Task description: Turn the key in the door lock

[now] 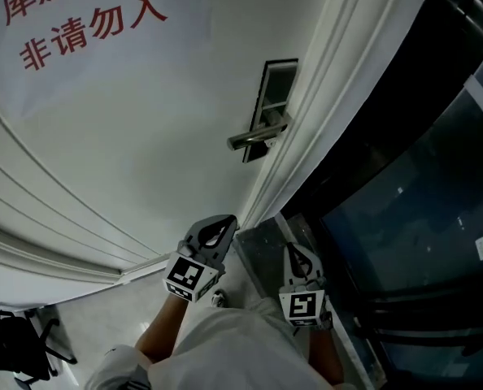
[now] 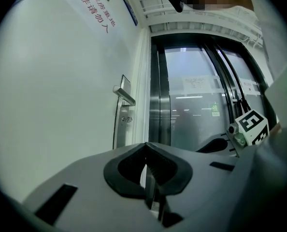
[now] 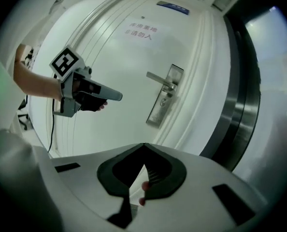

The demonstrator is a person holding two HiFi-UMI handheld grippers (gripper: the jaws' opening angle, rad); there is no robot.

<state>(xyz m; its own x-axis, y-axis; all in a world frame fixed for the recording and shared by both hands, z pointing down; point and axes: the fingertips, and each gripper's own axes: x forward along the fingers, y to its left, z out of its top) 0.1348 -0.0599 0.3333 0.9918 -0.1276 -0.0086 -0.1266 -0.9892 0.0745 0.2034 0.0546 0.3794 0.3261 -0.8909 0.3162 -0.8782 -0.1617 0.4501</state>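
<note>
The white door point(image 1: 144, 153) fills most of the head view and carries red lettering point(image 1: 79, 23) in its upper area. To its right stands a dark glazed panel point(image 1: 420, 201) in a metal frame; the door frame moulding runs between the two.

The left gripper point(image 1: 224, 224) is held in front of the lower part of the door. The right gripper point(image 1: 293, 252) is held beside it, in front of the metal frame. Each carries a marker cube point(image 1: 189, 276) at its rear. Both are well apart from the lock hardware.

Left gripper: jaws pressed together, pinching nothing. Right gripper: jaws pressed together as well (two small reddish spots show at the seam and cannot be identified).

The lock plate point(image 1: 276, 96) is a narrow metal strip mounted near the door edge closest to the glazed panel. The lever handle point(image 1: 254, 139) projects from it toward the door centre. The lock cylinder point(image 3: 168, 99) sits on the plate just below the lever. Whether a key stands in it cannot be made out.
</note>
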